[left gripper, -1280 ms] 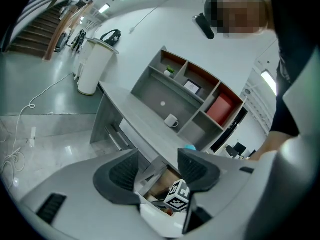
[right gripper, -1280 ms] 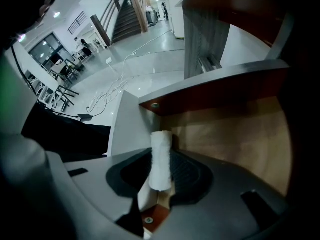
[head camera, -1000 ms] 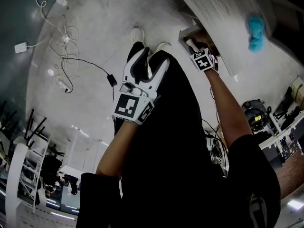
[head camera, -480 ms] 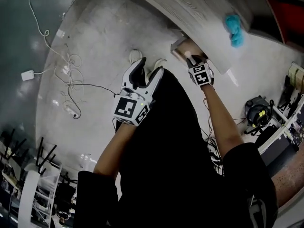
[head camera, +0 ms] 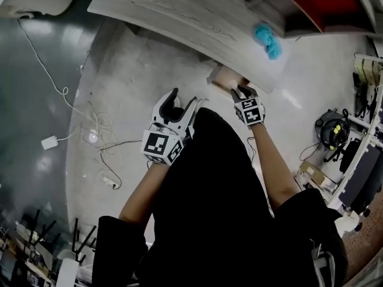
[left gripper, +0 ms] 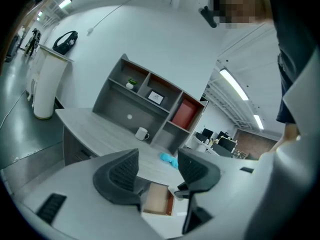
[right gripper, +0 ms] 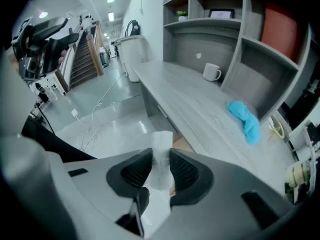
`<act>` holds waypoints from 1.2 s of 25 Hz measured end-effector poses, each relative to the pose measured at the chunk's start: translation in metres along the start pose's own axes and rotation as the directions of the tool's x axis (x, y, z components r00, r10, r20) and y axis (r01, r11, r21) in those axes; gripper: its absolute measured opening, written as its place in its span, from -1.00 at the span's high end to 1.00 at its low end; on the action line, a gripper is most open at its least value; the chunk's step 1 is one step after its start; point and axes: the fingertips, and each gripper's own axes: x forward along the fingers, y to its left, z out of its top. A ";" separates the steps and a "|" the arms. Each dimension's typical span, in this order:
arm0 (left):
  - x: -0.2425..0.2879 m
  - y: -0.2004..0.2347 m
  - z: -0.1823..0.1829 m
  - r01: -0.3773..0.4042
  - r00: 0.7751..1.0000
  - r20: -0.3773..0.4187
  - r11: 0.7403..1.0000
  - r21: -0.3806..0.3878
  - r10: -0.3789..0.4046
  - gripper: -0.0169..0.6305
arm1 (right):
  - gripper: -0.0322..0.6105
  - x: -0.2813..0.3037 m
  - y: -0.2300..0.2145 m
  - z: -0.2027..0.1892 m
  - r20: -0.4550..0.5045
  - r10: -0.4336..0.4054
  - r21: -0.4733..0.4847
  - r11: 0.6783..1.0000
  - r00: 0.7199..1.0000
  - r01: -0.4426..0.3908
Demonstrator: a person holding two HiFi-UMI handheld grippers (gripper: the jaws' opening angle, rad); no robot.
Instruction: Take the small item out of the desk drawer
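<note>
My right gripper (right gripper: 161, 173) is shut on a small white packet (right gripper: 161, 149) that stands upright between its pads and sticks out above them. In the head view the right gripper (head camera: 243, 93) hangs just in front of the open wooden drawer (head camera: 221, 76) under the grey desk's (head camera: 179, 14) front edge. The left gripper (head camera: 181, 104) floats open to the left of it with nothing between its fingers. From the left gripper view the open drawer (left gripper: 156, 200) shows below the left gripper (left gripper: 157, 173), with the right gripper's dark tip beside it.
A blue cloth (head camera: 267, 39) lies on the desk near its right end, and a white mug (right gripper: 212, 72) stands further back by a grey shelf unit (left gripper: 150, 99). Cables and a white adapter (head camera: 49, 142) lie on the floor at the left.
Both grippers have risen. The right one has lifted out of the drawer with the white packet in it. The head view has swung up onto the desk top.
</note>
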 end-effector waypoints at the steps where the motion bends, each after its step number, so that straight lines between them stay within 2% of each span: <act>1: -0.002 0.000 0.002 0.016 1.000 -0.008 1.000 0.007 -0.016 0.26 | 0.55 -0.007 -0.001 0.003 0.014 -0.015 0.023 1.000 1.000 0.014; 5: -0.007 0.002 0.013 0.067 0.997 -0.038 0.996 0.055 -0.065 0.26 | 0.55 -0.036 -0.009 0.021 0.076 -0.066 0.107 0.993 0.995 0.057; 10: 0.002 0.005 0.034 0.122 0.992 -0.035 0.986 0.110 -0.119 0.26 | 0.56 -0.075 -0.020 0.045 0.188 -0.112 0.234 0.970 0.976 0.066; 15: 0.022 -0.001 0.057 0.192 0.981 -0.050 0.968 0.164 -0.186 0.26 | 0.55 -0.131 -0.036 0.078 0.277 -0.203 0.290 0.949 0.939 0.120; 19: 0.039 -0.022 0.073 0.265 0.964 -0.069 0.942 0.208 -0.256 0.26 | 0.55 -0.171 -0.048 0.090 0.328 -0.267 0.321 0.934 0.906 0.159; 22: 0.056 -0.035 0.083 0.309 0.951 -0.083 0.920 0.242 -0.297 0.26 | 0.55 -0.197 -0.055 0.095 0.361 -0.315 0.358 0.916 0.878 0.182; 26: 0.076 -0.049 0.094 0.335 0.942 -0.091 0.904 0.266 -0.322 0.26 | 0.55 -0.228 -0.063 0.093 0.394 -0.362 0.412 0.891 0.845 0.189; 30: 0.090 -0.070 0.103 0.366 0.931 -0.097 0.888 0.279 -0.353 0.26 | 0.55 -0.258 -0.068 0.095 0.414 -0.399 0.420 0.881 0.818 0.217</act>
